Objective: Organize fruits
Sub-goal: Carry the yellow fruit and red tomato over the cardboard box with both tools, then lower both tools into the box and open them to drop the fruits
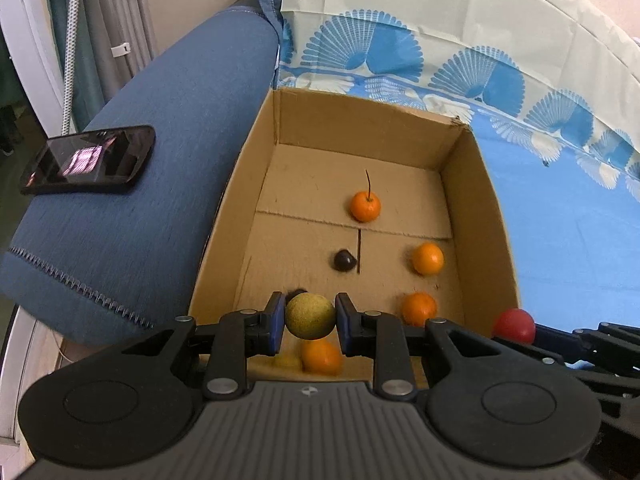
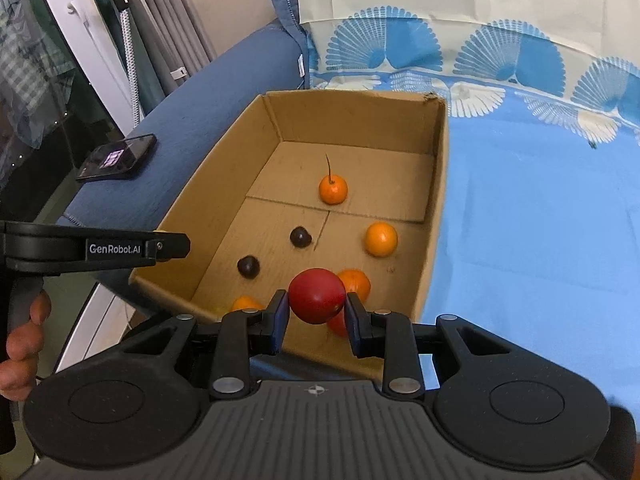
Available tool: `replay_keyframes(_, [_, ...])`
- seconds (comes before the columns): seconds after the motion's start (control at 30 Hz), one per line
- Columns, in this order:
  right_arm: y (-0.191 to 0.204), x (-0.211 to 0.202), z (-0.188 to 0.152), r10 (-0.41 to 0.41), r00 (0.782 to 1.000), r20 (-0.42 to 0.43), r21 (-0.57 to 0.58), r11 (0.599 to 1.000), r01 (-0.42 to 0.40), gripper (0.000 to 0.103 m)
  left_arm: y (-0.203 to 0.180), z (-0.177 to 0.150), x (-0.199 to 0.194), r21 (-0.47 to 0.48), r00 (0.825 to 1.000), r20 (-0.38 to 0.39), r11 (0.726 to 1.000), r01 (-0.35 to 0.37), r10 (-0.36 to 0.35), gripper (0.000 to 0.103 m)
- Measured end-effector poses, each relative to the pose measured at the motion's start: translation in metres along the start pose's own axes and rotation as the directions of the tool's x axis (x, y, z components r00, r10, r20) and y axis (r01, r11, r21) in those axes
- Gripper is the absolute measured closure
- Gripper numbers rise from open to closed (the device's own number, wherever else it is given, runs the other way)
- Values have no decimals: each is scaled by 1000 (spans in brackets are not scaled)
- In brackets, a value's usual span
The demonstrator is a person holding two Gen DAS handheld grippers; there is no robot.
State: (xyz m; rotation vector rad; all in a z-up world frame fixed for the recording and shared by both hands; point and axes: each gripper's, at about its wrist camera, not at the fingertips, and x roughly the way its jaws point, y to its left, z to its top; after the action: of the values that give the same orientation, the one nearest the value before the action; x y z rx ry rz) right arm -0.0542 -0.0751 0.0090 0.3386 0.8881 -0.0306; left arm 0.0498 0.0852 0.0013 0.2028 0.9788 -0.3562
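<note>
My left gripper (image 1: 310, 316) is shut on a yellow-green round fruit (image 1: 310, 316), held above the near end of an open cardboard box (image 1: 240, 200). My right gripper (image 2: 317, 306) is shut on a red fruit (image 2: 317, 295) over the box's (image 2: 438, 200) near right corner; the same red fruit (image 1: 514, 325) shows at the right in the left wrist view. Inside the box lie several oranges, one with a long stem (image 1: 365, 206) (image 2: 333, 189), and two dark fruits (image 2: 300, 237) (image 2: 248, 266). Another red fruit (image 2: 337, 323) sits partly hidden below my right gripper.
The box rests on a blue patterned sheet (image 2: 540, 220), against a blue padded armrest (image 1: 160, 160). A black phone (image 1: 90, 160) lies on that armrest. A person's hand (image 2: 24, 336) grips the left tool's handle. Curtains and a glass door stand at the far left.
</note>
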Motion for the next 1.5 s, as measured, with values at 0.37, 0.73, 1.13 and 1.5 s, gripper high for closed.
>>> replay_keyframes(0.37, [-4,50,21,-20,1000,-14,-47,999,20,72,1,21,59,30,998,-48,999,-34,36,74])
replay_keyframes(0.73, [-3,92,22,-46,998,-46,-151,988,38,72,3,21,113,60,990,-111,994,-86,92,74])
replay_keyframes(1.13, [3,85,23,-42,999,13,-282,958,44,9,-4,21,93,141,999,-8,989,-51,53,0])
replay_keyframes(1.5, [-5,15,-7,-127,991,49,-28,991,129,4,-7,-12,10,93,994,30,990,-104,102,0])
